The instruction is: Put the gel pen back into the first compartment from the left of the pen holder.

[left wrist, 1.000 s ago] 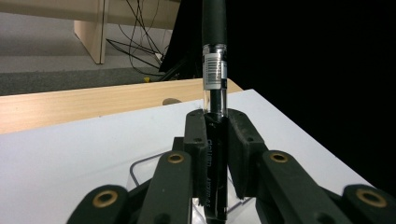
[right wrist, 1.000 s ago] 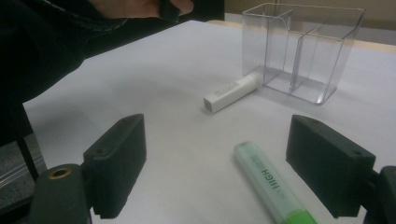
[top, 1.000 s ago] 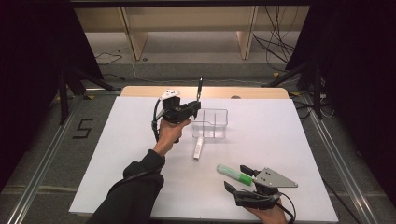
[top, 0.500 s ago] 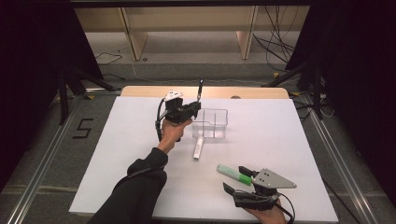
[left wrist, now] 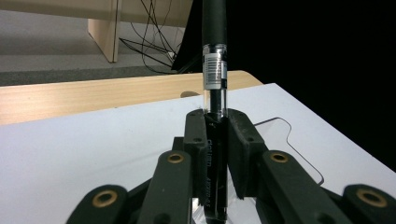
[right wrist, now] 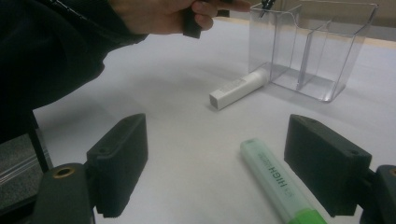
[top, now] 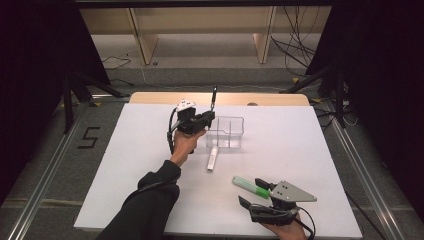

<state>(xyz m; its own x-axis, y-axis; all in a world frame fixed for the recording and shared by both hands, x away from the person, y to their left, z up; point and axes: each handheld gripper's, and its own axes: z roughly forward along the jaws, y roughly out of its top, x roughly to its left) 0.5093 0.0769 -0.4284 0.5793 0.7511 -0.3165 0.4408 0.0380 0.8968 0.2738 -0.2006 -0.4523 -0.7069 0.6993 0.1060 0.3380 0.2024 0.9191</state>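
My left gripper [top: 207, 119] [left wrist: 216, 135] is shut on a black pen [top: 214, 97] [left wrist: 214, 70], which stands upright between its pads. It hovers at the left rim of a clear divided box [top: 227, 131] [left wrist: 280, 126] [right wrist: 313, 51] near the table's far middle. My right gripper [top: 252, 194] [right wrist: 224, 168] rests open near the front right edge. A green highlighter [top: 247, 185] [right wrist: 275, 179] lies on the table just ahead of its jaws, untouched. A white marker [top: 212, 159] [right wrist: 238, 88] lies on the table in front of the box.
The white table top [top: 125, 165] has a wooden strip [top: 165, 97] along its far edge. Behind it are shelving legs and loose cables [top: 295, 50] on the floor. Dark curtains flank both sides. A sleeved forearm [top: 150, 195] reaches across the left middle.
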